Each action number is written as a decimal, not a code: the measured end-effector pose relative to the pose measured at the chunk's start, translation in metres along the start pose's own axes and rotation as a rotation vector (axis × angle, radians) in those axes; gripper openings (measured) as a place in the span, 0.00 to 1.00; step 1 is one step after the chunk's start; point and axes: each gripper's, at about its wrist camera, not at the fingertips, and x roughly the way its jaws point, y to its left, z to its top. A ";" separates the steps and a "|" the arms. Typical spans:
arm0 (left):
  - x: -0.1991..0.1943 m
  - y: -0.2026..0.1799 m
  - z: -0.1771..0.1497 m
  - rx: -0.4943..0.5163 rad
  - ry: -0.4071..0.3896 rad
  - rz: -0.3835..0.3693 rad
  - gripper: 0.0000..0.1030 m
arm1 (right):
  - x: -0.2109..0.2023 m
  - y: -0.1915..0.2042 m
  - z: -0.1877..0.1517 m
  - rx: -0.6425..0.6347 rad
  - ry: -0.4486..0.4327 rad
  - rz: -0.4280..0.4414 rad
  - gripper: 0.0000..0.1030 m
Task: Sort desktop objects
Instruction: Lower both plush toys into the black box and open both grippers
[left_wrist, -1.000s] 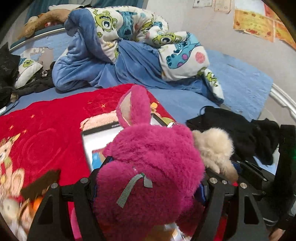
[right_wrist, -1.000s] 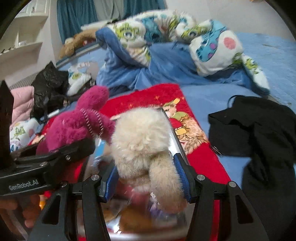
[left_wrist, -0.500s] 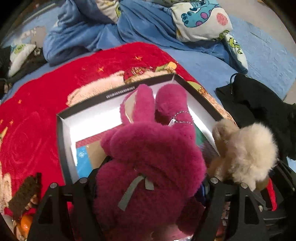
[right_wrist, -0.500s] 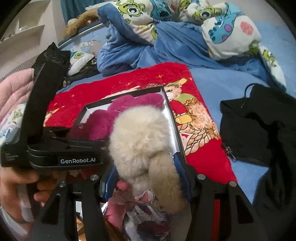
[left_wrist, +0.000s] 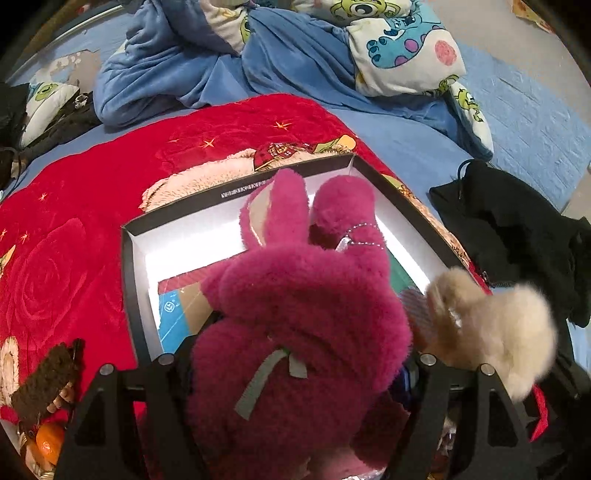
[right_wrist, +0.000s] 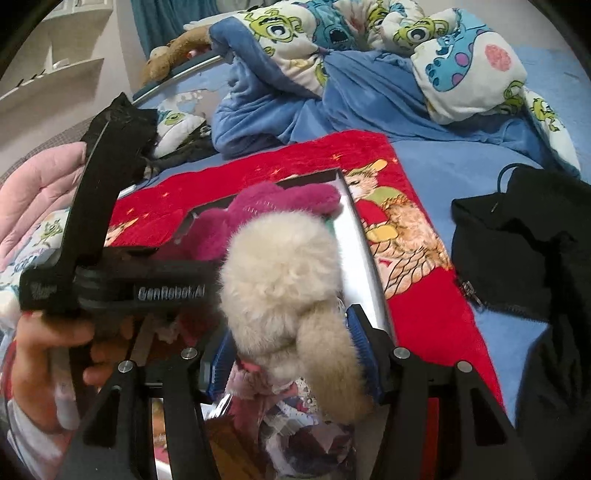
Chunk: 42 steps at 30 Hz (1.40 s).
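Over the open box (left_wrist: 236, 195) on the red blanket (left_wrist: 74, 229), the left gripper (left_wrist: 295, 373) clamps a magenta plush rabbit (left_wrist: 303, 306) — ears pointing into the box. Just beside it, on the right, the right gripper (right_wrist: 291, 354) grips a cream plush toy (right_wrist: 280, 280), also above the box. A black garment (right_wrist: 524, 251) lies nearby on the blue sheet (right_wrist: 443, 166).

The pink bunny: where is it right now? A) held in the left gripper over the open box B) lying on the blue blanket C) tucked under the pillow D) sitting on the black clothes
A: the left gripper is shut on the pink bunny, and its ears hang above the white inside of the box.
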 end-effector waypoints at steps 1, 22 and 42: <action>-0.001 0.000 0.000 -0.003 -0.003 0.000 0.76 | 0.001 0.002 -0.004 -0.012 0.006 0.003 0.54; -0.019 -0.006 -0.004 0.028 -0.058 0.000 1.00 | -0.006 0.019 -0.014 -0.090 -0.074 0.004 1.00; -0.070 -0.023 -0.014 0.092 -0.161 -0.007 1.00 | -0.037 0.018 -0.013 -0.073 -0.160 -0.036 1.00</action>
